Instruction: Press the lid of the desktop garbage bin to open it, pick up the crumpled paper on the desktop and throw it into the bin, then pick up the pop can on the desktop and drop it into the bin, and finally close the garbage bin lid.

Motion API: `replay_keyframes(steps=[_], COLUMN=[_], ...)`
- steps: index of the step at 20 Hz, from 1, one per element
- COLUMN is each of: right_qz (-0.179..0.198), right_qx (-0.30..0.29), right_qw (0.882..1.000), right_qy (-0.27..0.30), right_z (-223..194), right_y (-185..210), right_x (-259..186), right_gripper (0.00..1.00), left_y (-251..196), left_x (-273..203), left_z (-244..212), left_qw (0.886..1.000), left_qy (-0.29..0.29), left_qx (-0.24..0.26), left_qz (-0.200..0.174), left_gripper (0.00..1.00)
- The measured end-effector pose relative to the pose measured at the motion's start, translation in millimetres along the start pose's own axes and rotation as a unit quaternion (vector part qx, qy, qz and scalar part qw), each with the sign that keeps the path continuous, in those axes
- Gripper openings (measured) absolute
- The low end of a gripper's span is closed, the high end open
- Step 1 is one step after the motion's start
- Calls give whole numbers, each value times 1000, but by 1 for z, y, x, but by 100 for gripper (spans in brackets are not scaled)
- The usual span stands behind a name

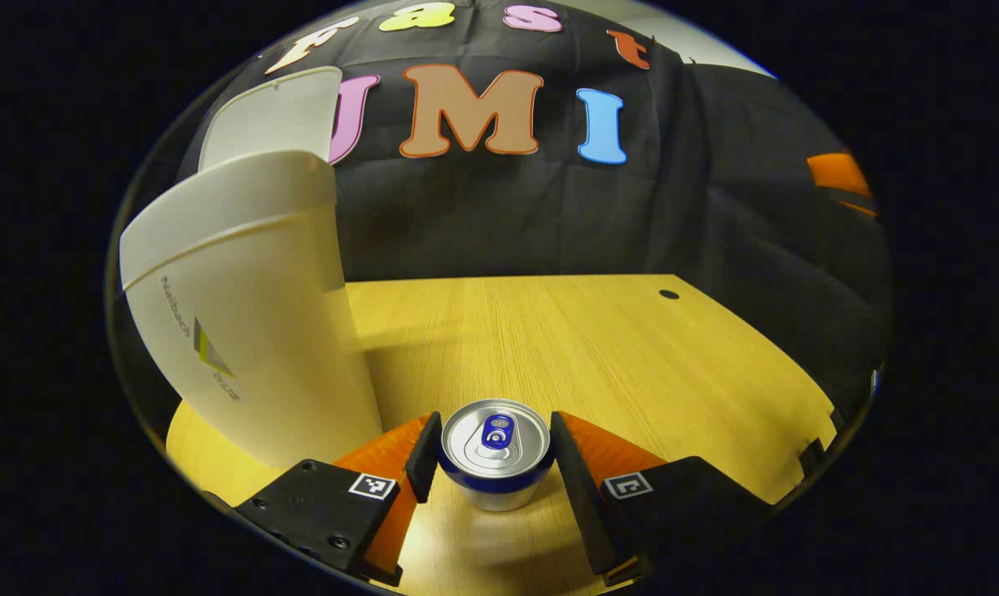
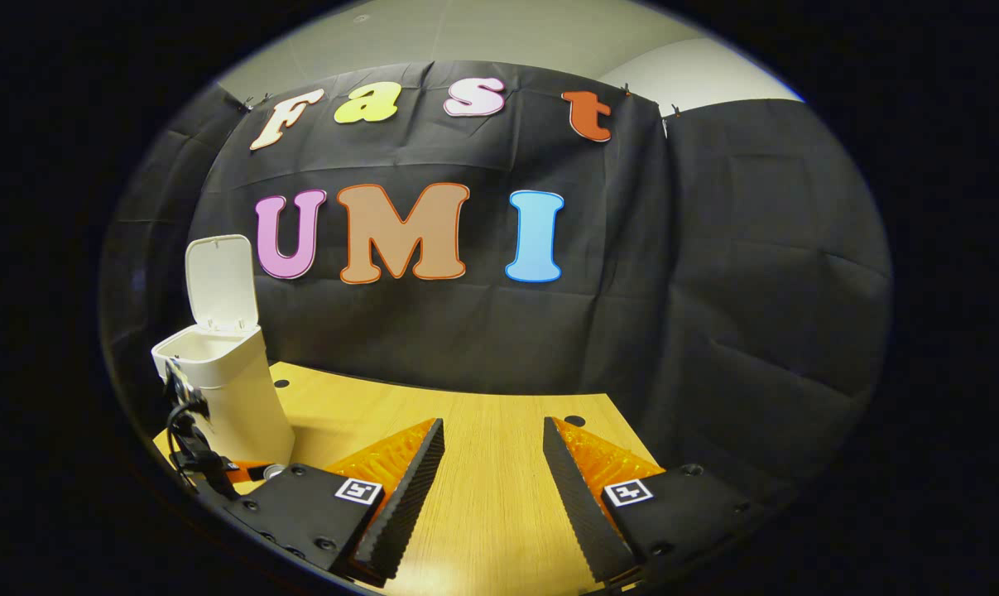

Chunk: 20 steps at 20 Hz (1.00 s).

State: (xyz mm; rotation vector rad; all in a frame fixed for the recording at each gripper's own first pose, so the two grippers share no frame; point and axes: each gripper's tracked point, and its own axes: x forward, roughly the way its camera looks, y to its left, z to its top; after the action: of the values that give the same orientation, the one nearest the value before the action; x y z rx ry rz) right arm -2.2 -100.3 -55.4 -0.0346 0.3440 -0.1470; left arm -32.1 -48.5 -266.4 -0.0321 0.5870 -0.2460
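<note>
Left gripper view: my left gripper (image 1: 497,451) has its fingers on either side of the pop can (image 1: 497,454). Can stands upright on the counter (image 1: 598,348), top with pull tab facing up at me. Left finger (image 1: 424,455) looks touching the can's side; right finger (image 1: 567,463) is at the rim or just off it, can't tell if both press. So fingers around the can, firm grip not confirmed.

Bin (image 1: 251,314) sits ahead and to the left of my left fingers, near, white, on the counter. Its lid (image 1: 271,116) is up, standing open behind the bin body. Inside of bin not visible from here. Small dark hole (image 1: 669,294) in the counter, far ahead right of the fingers.

Right gripper view: my right gripper (image 2: 491,488) has fingers spread apart, nothing between them, just bare counter (image 2: 491,497). Bin (image 2: 230,389) is well off to the left and ahead of these fingers, lid (image 2: 220,283) tilted up and open. The left gripper (image 2: 193,447) shows at the bin's foot, far left, partly cut off, details too small.

Crumpled paper: can't tell where it is.
</note>
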Motion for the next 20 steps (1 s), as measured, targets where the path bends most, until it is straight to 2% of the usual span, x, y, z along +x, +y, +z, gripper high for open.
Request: replay_keyframes(steps=[3,4,11,12,13,20], right_qz=[10,14,29,28,27,17], right_qx=[4,4,9,9,9,21], right_qw=[1000,1000,999,999,999,999], right_qy=[-5,-6,-23,-25,-26,-19], right_z=[1,1,7,6,6,-8], right_y=[5,8,12,11,9,-7], right_x=[0,0,-3,-3,-4,-10], right_gripper=[82,87,87,82,82,82], left_y=[-3,-5,-3,-1,1,49], left_x=[-7,-12,-39,-43,-47,-73], left_z=[45,63,173,186,201,282], left_qw=[999,998,986,984,982,962], left_qy=[-42,-59,-167,-177,-189,-272], left_qx=[-5,-6,-6,-10,-12,5], left_qz=[-11,-13,-19,-18,-17,35], left_gripper=[76,76,75,75,75,74])
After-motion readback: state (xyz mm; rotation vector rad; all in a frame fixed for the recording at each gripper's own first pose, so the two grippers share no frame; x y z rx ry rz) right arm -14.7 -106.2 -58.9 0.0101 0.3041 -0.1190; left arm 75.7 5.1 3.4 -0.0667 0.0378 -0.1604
